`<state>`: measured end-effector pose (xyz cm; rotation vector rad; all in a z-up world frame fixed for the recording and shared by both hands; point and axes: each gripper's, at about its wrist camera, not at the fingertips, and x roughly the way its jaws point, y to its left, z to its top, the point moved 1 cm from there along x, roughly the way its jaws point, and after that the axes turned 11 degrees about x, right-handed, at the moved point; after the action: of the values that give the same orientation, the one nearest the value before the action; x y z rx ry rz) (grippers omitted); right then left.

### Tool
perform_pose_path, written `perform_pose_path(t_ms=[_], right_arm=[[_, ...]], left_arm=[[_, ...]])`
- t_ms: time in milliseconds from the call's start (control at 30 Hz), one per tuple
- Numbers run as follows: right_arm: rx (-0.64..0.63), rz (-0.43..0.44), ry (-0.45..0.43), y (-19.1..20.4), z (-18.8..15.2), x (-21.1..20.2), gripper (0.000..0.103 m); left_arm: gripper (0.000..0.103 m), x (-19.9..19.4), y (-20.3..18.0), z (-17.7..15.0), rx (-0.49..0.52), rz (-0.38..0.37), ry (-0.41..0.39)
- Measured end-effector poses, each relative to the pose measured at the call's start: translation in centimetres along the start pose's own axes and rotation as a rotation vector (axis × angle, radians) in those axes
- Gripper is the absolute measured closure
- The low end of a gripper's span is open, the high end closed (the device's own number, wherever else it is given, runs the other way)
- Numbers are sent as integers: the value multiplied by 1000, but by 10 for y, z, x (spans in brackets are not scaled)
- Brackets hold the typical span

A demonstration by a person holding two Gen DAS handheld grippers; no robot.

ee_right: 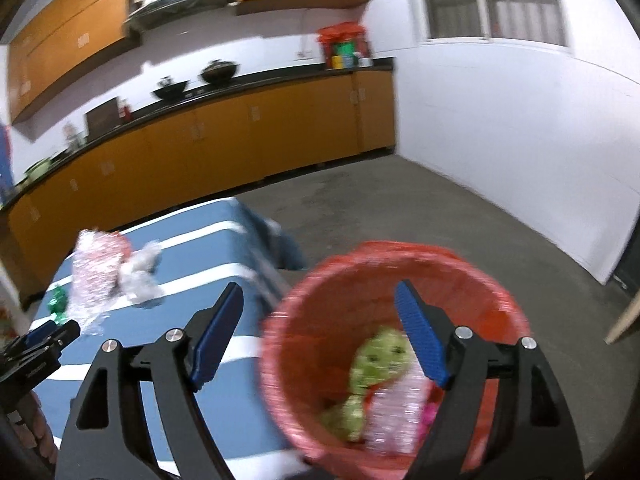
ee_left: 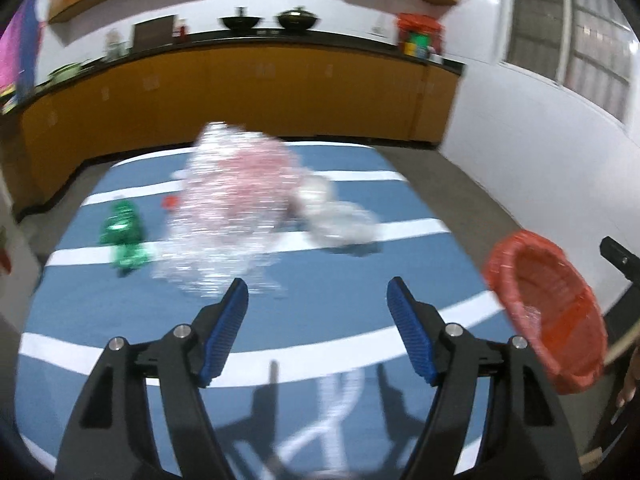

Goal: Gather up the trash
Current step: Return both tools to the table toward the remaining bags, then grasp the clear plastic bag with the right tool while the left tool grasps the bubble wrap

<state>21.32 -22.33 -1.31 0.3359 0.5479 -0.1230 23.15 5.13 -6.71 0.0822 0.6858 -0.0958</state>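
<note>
Trash on the striped tabletop, with the lined bin set beside it — both claws empty.

A clear-and-pink wrapper (ee_left: 232, 216), a white crumpled bag (ee_left: 340, 224) and a green foil wrapper (ee_left: 122, 236) are left on the blue table (ee_left: 360, 300); the red-lined bin (ee_right: 384, 344) is placed just off the table's edge, so that pieces can be dropped in. The left gripper (ee_left: 318, 324) is held wide open facing the pile, the right gripper (ee_right: 320, 336) wide open over the bin — nothing is gripped.

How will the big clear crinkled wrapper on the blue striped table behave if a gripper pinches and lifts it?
The clear wrapper looks like thin crumpled film, so it is probably very light and floppy, collapsing between the pads. Its glossy surface suggests it may slip from a shallow pinch. It touches the whitish plastic piece, which might drag along. Motion blur limits certainty.
</note>
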Motion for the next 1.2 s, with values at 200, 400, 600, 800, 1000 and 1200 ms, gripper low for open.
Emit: perform_pose_path(t_ms=[200,400,600,800,1000,1200], right_arm=[[-100,92,33,67,-7,22,29],[-206,178,90,136,-16,59,35],[-273,209,156,176,-28,101,37],[-278,178,229,198,-36,149,37],[-294,155,301,200,-44,171,37],[-302,161,365,192,-50,175,63]], left_arm=[[31,-8,67,-15,-63,111,3],[31,-13,113,-24,-115,181,-6],[31,-6,140,-26,-156,198,3],[31,5,149,-18,-165,192,-9],[31,20,141,-8,-133,163,-13],[31,39,123,10,-111,116,-12]])
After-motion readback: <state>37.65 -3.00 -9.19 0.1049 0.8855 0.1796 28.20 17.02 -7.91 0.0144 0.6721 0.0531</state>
